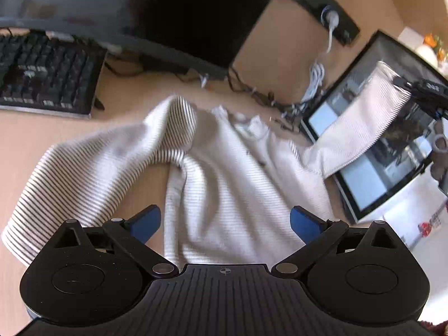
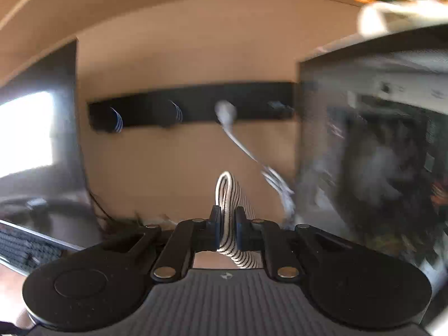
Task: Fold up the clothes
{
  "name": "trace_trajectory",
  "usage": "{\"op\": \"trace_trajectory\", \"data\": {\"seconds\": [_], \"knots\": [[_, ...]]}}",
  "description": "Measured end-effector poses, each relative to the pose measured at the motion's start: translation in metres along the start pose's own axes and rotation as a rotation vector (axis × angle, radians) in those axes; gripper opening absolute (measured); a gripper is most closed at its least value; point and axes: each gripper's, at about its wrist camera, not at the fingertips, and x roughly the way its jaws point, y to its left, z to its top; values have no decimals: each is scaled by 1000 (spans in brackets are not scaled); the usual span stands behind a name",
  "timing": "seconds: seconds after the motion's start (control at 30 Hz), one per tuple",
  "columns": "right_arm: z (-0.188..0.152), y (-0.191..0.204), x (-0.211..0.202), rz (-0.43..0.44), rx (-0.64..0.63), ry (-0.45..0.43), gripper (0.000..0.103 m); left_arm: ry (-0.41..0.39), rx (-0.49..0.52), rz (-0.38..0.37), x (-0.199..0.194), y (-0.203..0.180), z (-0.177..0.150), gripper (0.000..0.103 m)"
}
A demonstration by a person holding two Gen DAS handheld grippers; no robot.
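Note:
A white garment with thin dark stripes (image 1: 224, 173) lies crumpled across the wooden desk in the left wrist view. My left gripper (image 1: 225, 222) hovers open just above its near part, blue fingertips (image 1: 147, 222) spread wide with nothing between them. One sleeve (image 1: 361, 123) is stretched up to the right, where the other gripper (image 1: 425, 91) holds its end. In the right wrist view my right gripper (image 2: 226, 224) is shut on a fold of the striped fabric (image 2: 228, 196), which loops up above the fingers.
A black keyboard (image 1: 47, 75) lies at the left, with a dark monitor (image 1: 168, 8) behind it. A tilted screen (image 1: 375, 145) stands at the right. Tangled cables (image 1: 266, 95) and a black power strip (image 2: 190, 107) with a white plug line the back wall.

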Motion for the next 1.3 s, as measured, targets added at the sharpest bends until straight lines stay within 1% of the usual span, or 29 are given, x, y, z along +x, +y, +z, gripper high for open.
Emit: {"op": "trace_trajectory", "data": {"seconds": [0.03,0.13,0.3,0.37,0.47,0.5,0.57,0.6,0.63,0.73,0.87,0.97,1.07,1.1,1.17,1.2,1.23,1.3], "knots": [[-2,7,8,25,1,12,4,-22,1,0,-5,0,1,101],[-9,28,34,102,2,48,4,-88,10,9,-21,0,3,102],[-20,63,76,229,5,108,4,-180,64,67,-48,2,1,102],[-24,77,93,280,6,132,4,-209,72,77,-56,4,0,102],[-26,76,95,294,5,134,5,-229,64,92,-60,8,-1,103],[-26,76,95,297,5,134,6,-226,65,103,-59,10,0,103],[-27,74,95,303,4,134,13,-213,90,127,-58,14,-1,103],[-27,73,95,306,3,134,20,-206,105,140,-58,16,-2,103],[-32,68,96,287,-3,142,26,-199,120,153,-59,17,-2,103],[-51,48,100,214,-12,185,36,-178,165,192,-59,23,-5,103],[-103,14,112,103,13,314,36,-142,179,242,-64,37,-8,103],[-148,1,124,22,9,430,36,-114,177,286,-70,48,-15,103],[-164,14,116,-10,-58,430,37,-90,172,326,-75,55,-19,103],[-162,24,111,2,-111,414,37,-89,166,332,-76,57,-19,103],[-157,57,98,74,-293,336,43,-91,146,337,-77,59,-18,103],[-156,76,92,107,-391,298,50,-94,139,338,-78,59,-18,103],[-158,96,90,142,-482,266,51,-98,133,336,-78,58,-17,103],[-164,127,100,202,-572,251,51,-104,126,332,-77,55,-16,103]]}}
